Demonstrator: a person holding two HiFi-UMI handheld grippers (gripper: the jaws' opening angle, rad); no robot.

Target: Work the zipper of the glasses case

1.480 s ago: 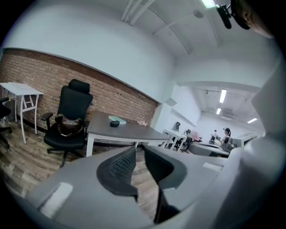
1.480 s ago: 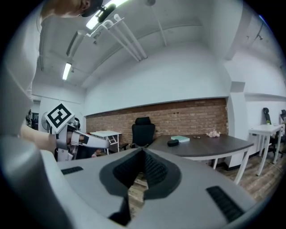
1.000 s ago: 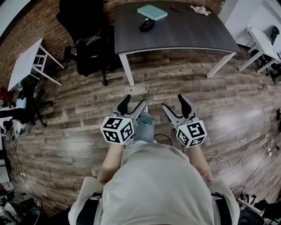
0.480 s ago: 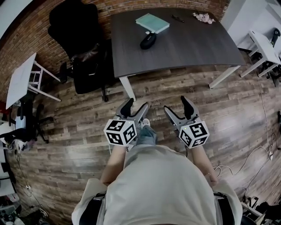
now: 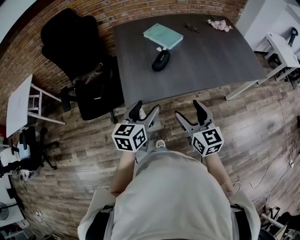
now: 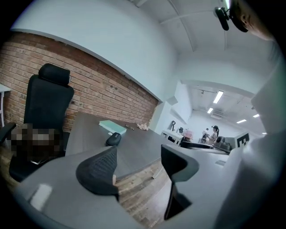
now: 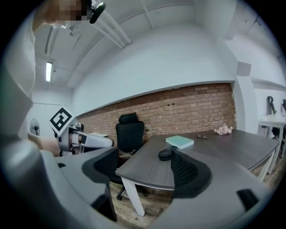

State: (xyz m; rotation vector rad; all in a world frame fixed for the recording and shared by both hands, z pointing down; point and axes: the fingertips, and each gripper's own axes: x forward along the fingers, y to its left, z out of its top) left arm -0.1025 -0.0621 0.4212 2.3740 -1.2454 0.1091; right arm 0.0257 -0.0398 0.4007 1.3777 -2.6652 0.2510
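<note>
- Wood floor (image 5: 61, 187): stood on by the person, whose torso (image 5: 173, 197) fills the lower head view. The table edge lies just ahead, so the task's thing is judged not yet w/in reach.
- Dark table (image 5: 211, 61): set near the brick wall (image 5: 140, 7). Most of the top is left bare, which gives room for two-handed work.
- Black office chair (image 5: 75, 56): parked at the table's left side, clear of the line btwn grippers and case.
- left gripper (image 5: 144, 111): held low in front of the body, short of the table's near edge and aimed roughly level at it. The jaws are spread w/ nothing btwn them; only table & floor are seen through the gap.
- right gripper (image 5: 189, 111): held beside it at approx the same height. The jaws are spread wide, having just been opening, and nothing is gripped. Prob. pre-opened so the case can be pinned by one gripper while the pull tab is taken by the other.
- Teal book (image 5: 162, 36): laid flat on the table, just beyond the case.
- glasses case (image 5: 161, 60): dark and oval, laid flat toward the table's left part, well apart from both grippers and untouched. The zipper's state can't be told at this range.
- Pen (image 5: 191, 28) & pale pink bundle (image 5: 219, 25): left at the far edge, well apart from the case and not in the way.
</note>
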